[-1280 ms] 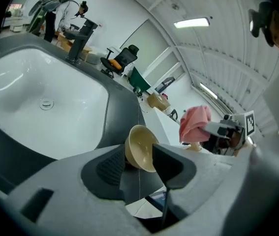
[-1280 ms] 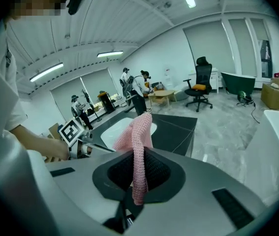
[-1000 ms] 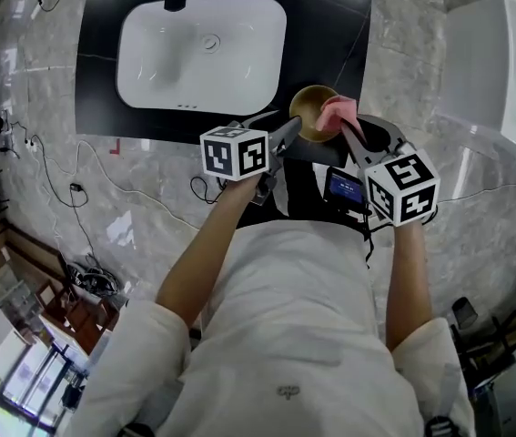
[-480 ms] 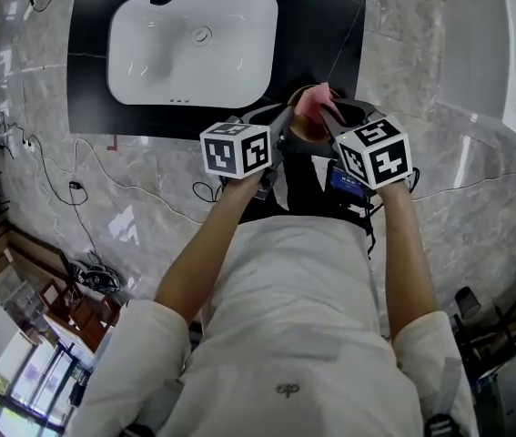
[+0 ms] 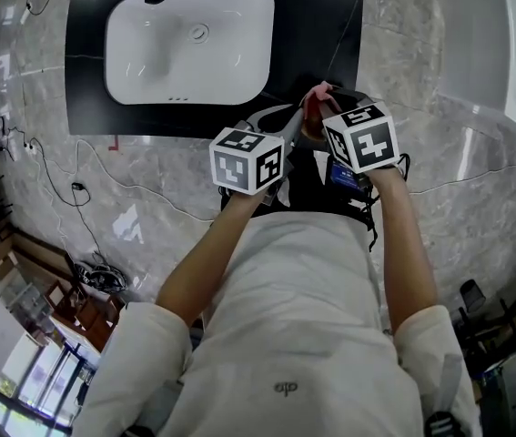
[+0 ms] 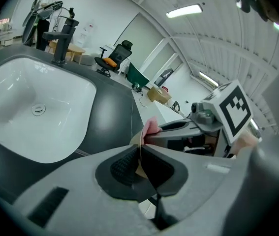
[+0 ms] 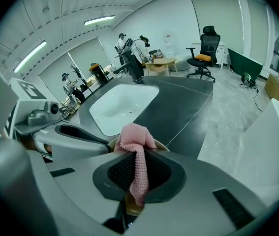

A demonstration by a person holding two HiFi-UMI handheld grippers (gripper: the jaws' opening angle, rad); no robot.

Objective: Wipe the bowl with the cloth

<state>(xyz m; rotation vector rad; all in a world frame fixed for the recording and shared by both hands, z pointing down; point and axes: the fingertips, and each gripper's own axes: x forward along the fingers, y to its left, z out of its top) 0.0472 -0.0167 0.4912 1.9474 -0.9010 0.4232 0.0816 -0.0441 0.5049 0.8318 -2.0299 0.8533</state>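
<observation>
Left gripper (image 5: 294, 122) and right gripper (image 5: 318, 107) — both clamped.

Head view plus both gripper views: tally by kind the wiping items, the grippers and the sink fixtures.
Bowl: 1
Cloth: 1
Grippers: 2, left gripper and right gripper
Sink: 1
Faucet: 1
Total: 6

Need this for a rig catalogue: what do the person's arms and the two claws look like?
The left claw and right claw each have a light grey moulded body with black textured pads in a dark recess. Each carries a white cube with black square markers: left cube, right cube. The person wears a white short-sleeved shirt; forearms bare.
</observation>
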